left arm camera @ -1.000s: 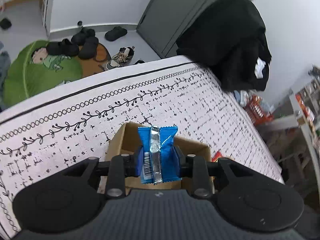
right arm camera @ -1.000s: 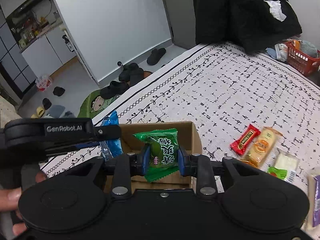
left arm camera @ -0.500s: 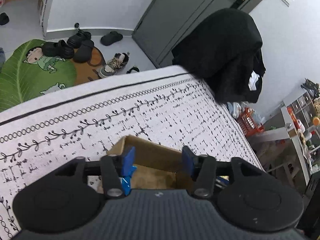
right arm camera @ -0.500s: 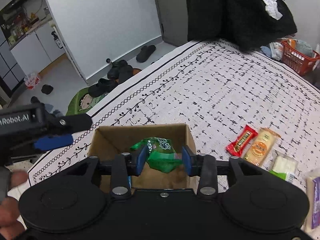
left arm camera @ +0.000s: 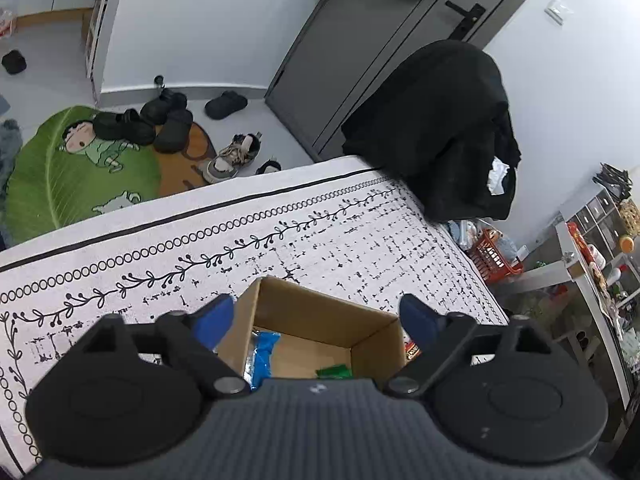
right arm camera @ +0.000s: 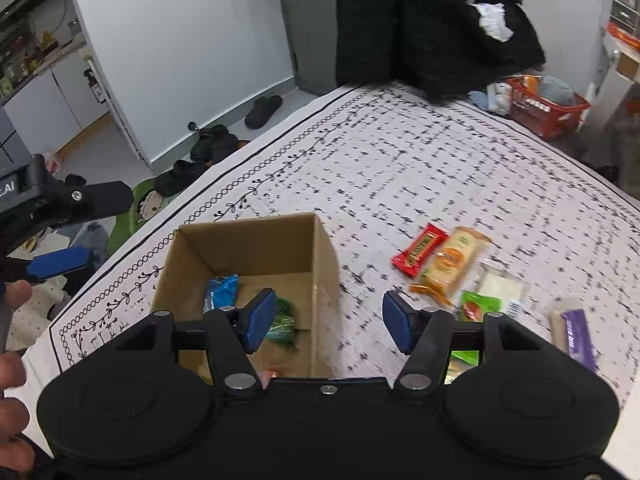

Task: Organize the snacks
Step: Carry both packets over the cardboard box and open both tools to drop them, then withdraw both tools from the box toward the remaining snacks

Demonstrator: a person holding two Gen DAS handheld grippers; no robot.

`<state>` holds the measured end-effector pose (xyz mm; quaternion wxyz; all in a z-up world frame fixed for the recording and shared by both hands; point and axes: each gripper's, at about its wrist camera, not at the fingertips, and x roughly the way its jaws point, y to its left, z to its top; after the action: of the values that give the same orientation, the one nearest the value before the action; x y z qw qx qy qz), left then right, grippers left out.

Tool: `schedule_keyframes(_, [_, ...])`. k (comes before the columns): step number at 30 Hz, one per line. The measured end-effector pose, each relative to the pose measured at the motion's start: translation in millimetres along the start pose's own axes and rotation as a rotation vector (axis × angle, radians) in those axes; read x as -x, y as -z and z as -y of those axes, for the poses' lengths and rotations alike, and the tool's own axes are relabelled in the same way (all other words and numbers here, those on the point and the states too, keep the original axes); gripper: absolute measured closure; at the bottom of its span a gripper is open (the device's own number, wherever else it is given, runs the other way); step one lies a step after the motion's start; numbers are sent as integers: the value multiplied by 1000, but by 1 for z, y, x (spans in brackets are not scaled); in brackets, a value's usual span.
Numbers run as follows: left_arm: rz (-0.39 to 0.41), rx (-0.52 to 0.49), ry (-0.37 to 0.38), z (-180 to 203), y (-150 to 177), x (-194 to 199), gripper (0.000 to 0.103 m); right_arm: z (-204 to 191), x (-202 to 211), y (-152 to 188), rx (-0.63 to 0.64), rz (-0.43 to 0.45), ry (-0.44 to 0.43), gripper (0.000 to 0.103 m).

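An open cardboard box [right arm camera: 324, 264] stands on the patterned tablecloth; it also shows in the left wrist view [left arm camera: 316, 316]. Inside lie a blue snack pack [right arm camera: 220, 292] and a green snack pack [right arm camera: 282, 322], both also in the left wrist view, blue [left arm camera: 262, 352] and green [left arm camera: 334, 372]. My left gripper [left arm camera: 316, 320] is open and empty above the box. My right gripper [right arm camera: 330, 320] is open and empty over the box's right wall. Loose snacks lie right of the box: a red bar [right arm camera: 420, 248], an orange-labelled pack [right arm camera: 450, 264], a white pack [right arm camera: 500, 288], a purple pack [right arm camera: 574, 332].
A black coat [right arm camera: 432, 20] hangs at the table's far edge. A red basket [right arm camera: 540, 108] stands on the floor beyond the table. Shoes [left arm camera: 160, 120] and a green mat [left arm camera: 60, 176] lie on the floor past the far side. The left gripper's fingers [right arm camera: 60, 264] show at the left of the right wrist view.
Both grippers opened and dropped their packs into the box: the blue pack from the left, the green pack from the right. The right gripper shifted right; the left one pulled back.
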<state>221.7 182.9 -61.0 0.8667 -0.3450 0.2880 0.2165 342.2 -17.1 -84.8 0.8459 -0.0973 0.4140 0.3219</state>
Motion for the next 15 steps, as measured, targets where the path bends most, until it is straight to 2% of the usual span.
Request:
schedule_keyframes(3, [11,-19,5,6,5,7,0,8,13,6,-9,11,15,41])
schedule_keyframes(15, [-17,-108,55,34,31,18,0,56,56,27,-105,62,91,23])
